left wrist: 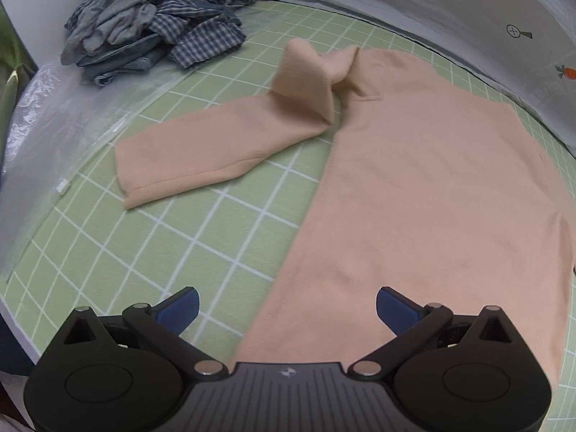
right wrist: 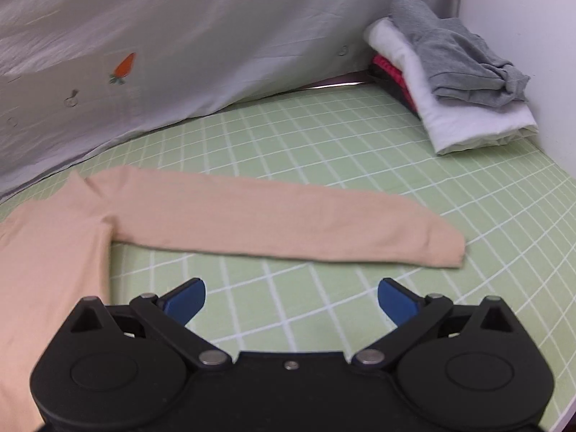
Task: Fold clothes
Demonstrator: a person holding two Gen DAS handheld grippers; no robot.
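The peach long-sleeved sweater (left wrist: 432, 187) lies spread flat on the green grid-patterned sheet (left wrist: 201, 244), its body running from the near edge of the left wrist view toward the far side. One sleeve (left wrist: 216, 144) is bent at the shoulder, where the cloth humps up in a fold, and angles out to the left with its cuff resting on the sheet. In the right wrist view the other sleeve (right wrist: 280, 223) lies stretched out straight to the right, flat, its cuff well short of the folded stack.

The left gripper (left wrist: 288, 309) hovers over the sweater's lower edge, its blue-padded fingers (left wrist: 180, 309) spread wide and holding nothing. The right gripper (right wrist: 291, 298) hangs above bare sheet just in front of the straight sleeve, likewise spread wide and empty.

Beyond the bent sleeve sits a rumpled heap of grey, denim and checked clothes (left wrist: 154, 21). In the far right corner a stack of folded clothes (right wrist: 450, 82) stands, grey on top, white below, red and dark beneath. A pale grey cloth with carrot prints (right wrist: 201, 46) rises along the far side
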